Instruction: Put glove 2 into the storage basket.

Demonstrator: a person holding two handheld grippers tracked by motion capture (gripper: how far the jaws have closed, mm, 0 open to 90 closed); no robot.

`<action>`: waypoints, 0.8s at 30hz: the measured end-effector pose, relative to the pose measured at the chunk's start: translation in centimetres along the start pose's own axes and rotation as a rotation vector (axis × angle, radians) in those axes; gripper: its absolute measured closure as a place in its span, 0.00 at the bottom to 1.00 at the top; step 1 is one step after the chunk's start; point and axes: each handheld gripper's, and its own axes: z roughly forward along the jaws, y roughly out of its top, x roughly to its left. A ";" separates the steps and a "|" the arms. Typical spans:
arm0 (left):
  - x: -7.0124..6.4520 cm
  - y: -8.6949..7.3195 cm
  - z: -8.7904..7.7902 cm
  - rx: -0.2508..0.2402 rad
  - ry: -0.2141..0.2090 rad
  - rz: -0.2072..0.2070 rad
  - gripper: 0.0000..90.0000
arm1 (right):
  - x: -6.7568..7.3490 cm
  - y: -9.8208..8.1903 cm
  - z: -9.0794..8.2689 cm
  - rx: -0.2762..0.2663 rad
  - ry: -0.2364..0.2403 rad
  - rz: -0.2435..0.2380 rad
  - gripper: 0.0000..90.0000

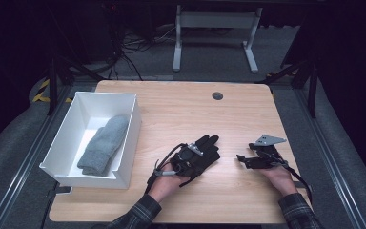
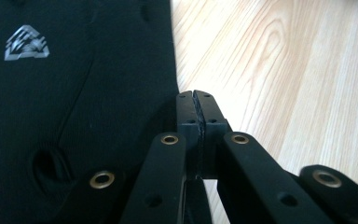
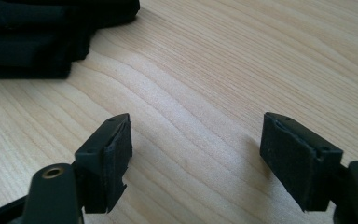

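Note:
A black glove with a small silver logo lies flat on the wooden table, near its middle. My left gripper rests over the glove's wrist end. In the left gripper view its jaws are pressed together right at the edge of the glove, and no fabric shows between the pads. My right gripper sits low over bare wood to the right of the glove, pointing toward it. It stands open with nothing between its pads; the glove's fingers lie ahead at the upper left.
A white open bin stands at the table's left with a grey knitted mitten lying in it. A small round grommet is set in the far side of the tabletop. Bare wood runs between the glove and the right gripper.

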 end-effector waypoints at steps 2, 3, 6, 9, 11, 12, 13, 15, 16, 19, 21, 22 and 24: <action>0.2 -0.3 -0.4 0.002 0.008 0.004 1.00 | -0.1 0.0 0.0 0.001 0.001 0.002 0.26; 0.3 -0.5 -0.5 0.001 0.013 0.000 1.00 | -0.1 0.0 0.1 0.002 0.003 0.002 0.25; 0.6 -0.9 -1.0 -0.006 0.003 0.010 1.00 | -0.1 0.0 0.1 0.010 0.001 -0.003 0.20; 0.5 -0.9 -1.4 -0.029 -0.006 0.023 0.88 | -0.1 0.0 0.1 0.014 0.004 -0.008 0.18; 0.4 -0.6 -1.8 -0.033 0.006 0.043 0.80 | -0.1 0.0 0.1 0.015 0.006 -0.009 0.18; 0.3 -0.4 -2.1 -0.050 0.011 0.059 0.77 | -0.1 0.0 0.1 0.015 0.006 -0.010 0.18; 0.3 -0.4 -2.1 -0.050 0.011 0.059 0.72 | -0.1 0.0 0.1 0.015 0.006 -0.010 0.18; 0.4 0.0 -2.7 -0.071 0.021 0.080 0.67 | -0.1 0.1 0.2 0.015 0.006 -0.010 0.17; 0.5 0.2 -2.9 -0.071 0.024 0.087 0.62 | -0.1 0.1 0.1 0.015 0.006 -0.010 0.18; 1.0 0.8 -3.2 -0.064 0.088 0.120 0.45 | -0.1 0.1 0.1 0.015 0.006 -0.009 0.17; 1.3 1.1 -3.1 -0.050 0.106 0.136 0.37 | -0.1 0.1 0.1 0.015 0.006 -0.009 0.17; 1.5 1.3 -3.0 -0.043 0.117 0.156 0.34 | -0.1 0.1 0.1 0.015 0.006 -0.009 0.17; 1.7 1.5 -2.8 -0.047 0.121 0.172 0.28 | -0.1 0.1 0.2 0.015 0.006 -0.010 0.17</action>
